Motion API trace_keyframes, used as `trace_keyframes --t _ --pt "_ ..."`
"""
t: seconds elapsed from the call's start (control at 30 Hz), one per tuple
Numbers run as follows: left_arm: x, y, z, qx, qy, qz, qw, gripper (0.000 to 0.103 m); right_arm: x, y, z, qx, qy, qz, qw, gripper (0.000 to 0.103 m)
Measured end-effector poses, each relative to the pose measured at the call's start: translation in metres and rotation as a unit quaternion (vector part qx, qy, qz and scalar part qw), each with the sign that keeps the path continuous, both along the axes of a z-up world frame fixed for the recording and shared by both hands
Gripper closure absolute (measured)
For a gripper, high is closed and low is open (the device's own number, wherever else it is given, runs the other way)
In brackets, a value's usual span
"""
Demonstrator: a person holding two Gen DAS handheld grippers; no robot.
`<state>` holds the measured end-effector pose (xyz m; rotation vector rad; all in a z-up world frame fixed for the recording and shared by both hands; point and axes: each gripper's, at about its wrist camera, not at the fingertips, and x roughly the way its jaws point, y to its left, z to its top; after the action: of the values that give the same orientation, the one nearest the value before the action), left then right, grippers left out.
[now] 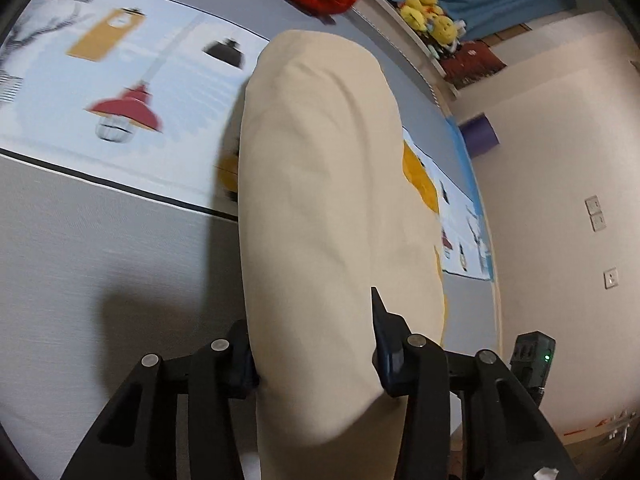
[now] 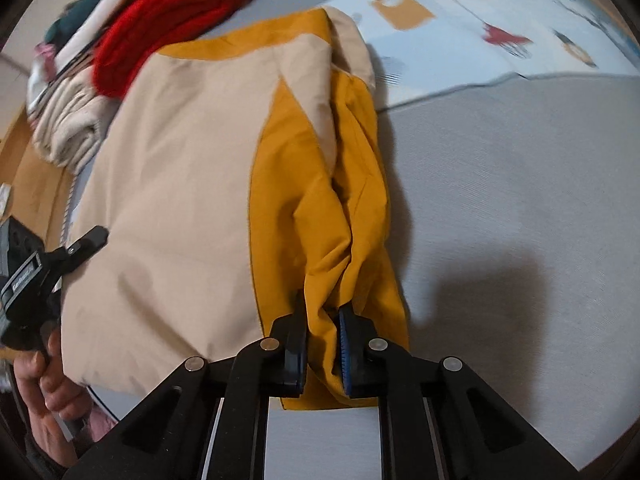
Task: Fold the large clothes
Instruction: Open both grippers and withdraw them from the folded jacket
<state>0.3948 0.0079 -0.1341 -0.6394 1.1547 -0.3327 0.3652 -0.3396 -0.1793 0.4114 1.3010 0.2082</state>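
Observation:
A large beige and mustard-yellow jacket (image 2: 180, 160) lies on a grey bed (image 2: 500, 200). My right gripper (image 2: 322, 340) is shut on a bunched fold of its yellow sleeve (image 2: 344, 208) at the near edge. In the left wrist view the beige cloth (image 1: 320, 200) runs between my left gripper's (image 1: 316, 344) fingers, which stand wide apart on either side of it; a yellow patch (image 1: 420, 176) shows at the right. The left gripper also appears at the left edge of the right wrist view (image 2: 88, 240), in a hand, at the jacket's beige side.
A red knit garment (image 2: 168, 12) and a pile of other clothes (image 2: 68, 120) lie at the far end of the bed. A light-blue printed sheet (image 2: 480, 28) covers part of the bed. Yellow plush toys (image 1: 432, 20) sit on a shelf; a wall (image 1: 560, 200) stands to the right.

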Motion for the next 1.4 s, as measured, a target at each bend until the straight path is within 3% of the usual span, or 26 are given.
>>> trace_keyframes --t 0.17,0.3,0.4,0.53,0.67,0.73,0.8,0.83,0.87,0.93,1.0,1.07,1.13,1.2,1.27,1.33,1.4 --pt "-0.008 0.046 0.0 0.017 0.009 0.031 0.9993 0.062 0.004 0.038 0.011 0.017 -0.022 0.028 0.999 0.09" --pt "-0.012 0.071 -0.009 0.026 0.044 0.048 0.9975 0.057 0.0 0.07 0.023 0.018 -0.034 0.057 0.998 0.09" --pt "-0.018 0.075 -0.011 0.073 0.065 0.051 0.9939 0.054 -0.009 0.076 0.02 -0.004 -0.018 0.067 0.998 0.09" --pt "-0.031 0.075 0.006 0.149 0.038 0.042 0.9873 0.056 -0.017 0.081 0.021 -0.04 -0.018 0.088 0.995 0.09" --pt "-0.044 0.053 0.025 0.167 0.004 -0.031 0.9855 0.056 -0.02 0.085 0.022 -0.073 -0.018 0.099 0.992 0.088" --pt "-0.049 0.035 0.023 0.21 -0.003 -0.079 0.9745 0.056 -0.021 0.085 0.021 -0.088 -0.014 0.095 0.992 0.086" --pt "-0.061 0.014 0.003 0.3 0.013 -0.134 0.9444 0.05 -0.021 0.086 0.018 -0.117 -0.006 0.096 0.988 0.081" --pt "-0.064 0.009 -0.005 0.327 0.017 -0.142 0.9341 0.049 -0.022 0.087 0.016 -0.129 -0.001 0.099 0.987 0.078" --pt "-0.069 0.01 -0.005 0.34 0.013 -0.137 0.9304 0.049 -0.022 0.088 0.014 -0.142 0.004 0.1 0.985 0.078" --pt "-0.088 0.02 0.003 0.342 0.0 -0.124 0.9316 0.05 -0.023 0.087 0.01 -0.179 0.017 0.107 0.978 0.078" --pt "-0.105 0.022 0.018 0.366 -0.025 -0.103 0.9247 0.048 -0.03 0.088 0.008 -0.248 0.019 0.115 0.962 0.078" --pt "-0.118 0.025 0.031 0.387 -0.041 -0.08 0.9176 0.038 -0.039 0.09 0.02 -0.302 -0.009 0.123 0.945 0.078" --pt "-0.134 0.029 0.047 0.378 -0.06 -0.051 0.9222 0.023 -0.052 0.093 0.049 -0.305 -0.074 0.117 0.942 0.078" --pt "-0.157 0.034 0.069 0.352 -0.087 -0.01 0.9319 0.018 -0.071 0.094 0.081 -0.286 -0.143 0.102 0.942 0.073" --pt "-0.176 0.035 0.083 0.341 -0.109 0.012 0.9337 0.014 -0.091 0.095 0.105 -0.269 -0.189 0.089 0.94 0.057" --pt "-0.202 0.029 0.098 0.349 -0.137 0.031 0.9266 0.009 -0.118 0.095 0.127 -0.249 -0.237 0.07 0.936 0.037" --pt "-0.22 0.022 0.107 0.352 -0.159 0.033 0.9216 0.008 -0.149 0.093 0.15 -0.224 -0.286 0.048 0.93 0.029"
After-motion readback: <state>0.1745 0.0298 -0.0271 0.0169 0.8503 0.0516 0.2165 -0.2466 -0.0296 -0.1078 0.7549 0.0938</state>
